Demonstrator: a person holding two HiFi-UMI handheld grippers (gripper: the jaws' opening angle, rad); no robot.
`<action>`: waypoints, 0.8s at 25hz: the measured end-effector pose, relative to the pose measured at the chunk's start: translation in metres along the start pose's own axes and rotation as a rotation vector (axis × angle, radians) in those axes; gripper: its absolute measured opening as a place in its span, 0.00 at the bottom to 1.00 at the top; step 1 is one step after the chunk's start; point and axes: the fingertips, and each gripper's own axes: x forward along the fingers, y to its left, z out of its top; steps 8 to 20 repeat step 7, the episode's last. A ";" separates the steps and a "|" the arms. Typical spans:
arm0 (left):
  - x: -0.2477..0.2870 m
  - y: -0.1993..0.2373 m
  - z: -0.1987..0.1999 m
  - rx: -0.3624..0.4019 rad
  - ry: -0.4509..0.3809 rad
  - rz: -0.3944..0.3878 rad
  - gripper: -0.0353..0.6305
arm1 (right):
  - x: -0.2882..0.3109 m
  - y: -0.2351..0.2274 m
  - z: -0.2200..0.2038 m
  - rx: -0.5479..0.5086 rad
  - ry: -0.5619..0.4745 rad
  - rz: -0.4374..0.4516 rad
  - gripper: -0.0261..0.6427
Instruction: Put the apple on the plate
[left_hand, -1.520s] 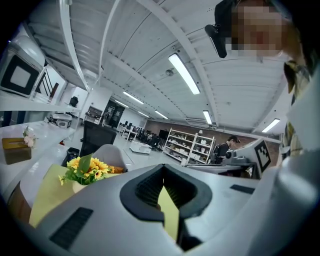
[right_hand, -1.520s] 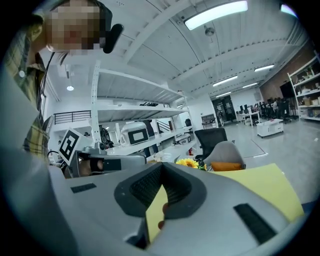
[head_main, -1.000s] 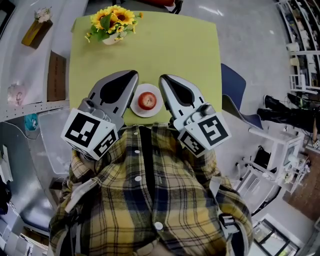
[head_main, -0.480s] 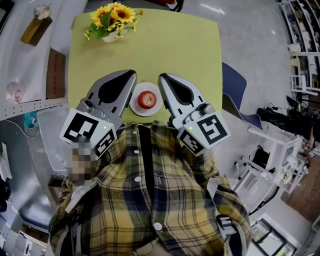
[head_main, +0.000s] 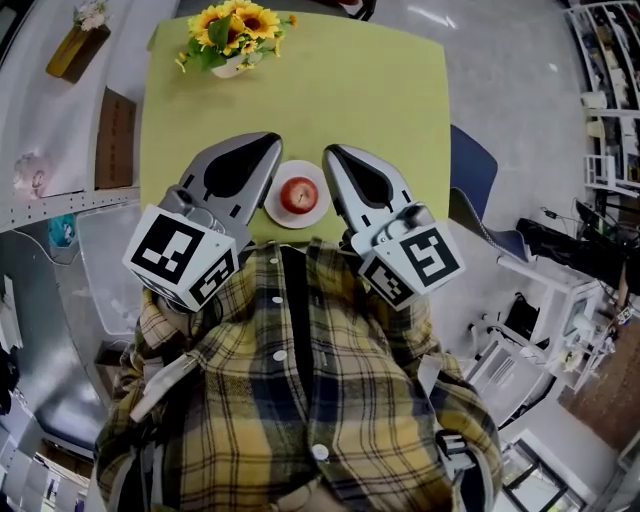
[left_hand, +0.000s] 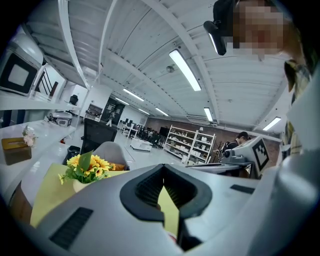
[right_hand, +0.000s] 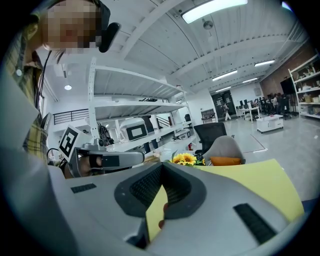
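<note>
Plate (head_main: 276, 213), white, sits near the near edge of the yellow-green table (head_main: 380, 90) and holds the apple (head_main: 298, 195): one red apple, centred, nothing else on the plate. Apple sits upright with its stem dimple facing up toward the head camera. It is roundish, so no clear long axis can be read. White vase (head_main: 229, 69) at the table's far-left corner holds sunflowers (head_main: 232, 24), well apart from the plate. Left gripper (head_main: 268, 142) lies on the plate's left and right gripper (head_main: 333, 153) on its right, each just beside the rim, tips aimed across the table toward the far edge. Neither touches the apple. Left gripper view: jaws meet at the tips, nothing gripped, only table colour showing through the gap behind them. Right gripper view: same, jaws fully closed and empty, with the sunflowers and the other gripper in the background. Marker cubes (head_main: 185, 258) sit at the grippers' rear ends, over the person's plaid shirt (head_main: 300, 400).
</note>
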 end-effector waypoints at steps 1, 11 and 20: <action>0.001 0.000 0.000 0.003 0.003 -0.001 0.06 | -0.001 0.000 0.000 -0.001 0.000 -0.001 0.03; 0.009 -0.002 0.009 0.067 0.015 -0.019 0.06 | -0.011 -0.004 0.005 -0.020 -0.007 -0.013 0.03; 0.009 -0.002 0.009 0.067 0.015 -0.019 0.06 | -0.011 -0.004 0.005 -0.020 -0.007 -0.013 0.03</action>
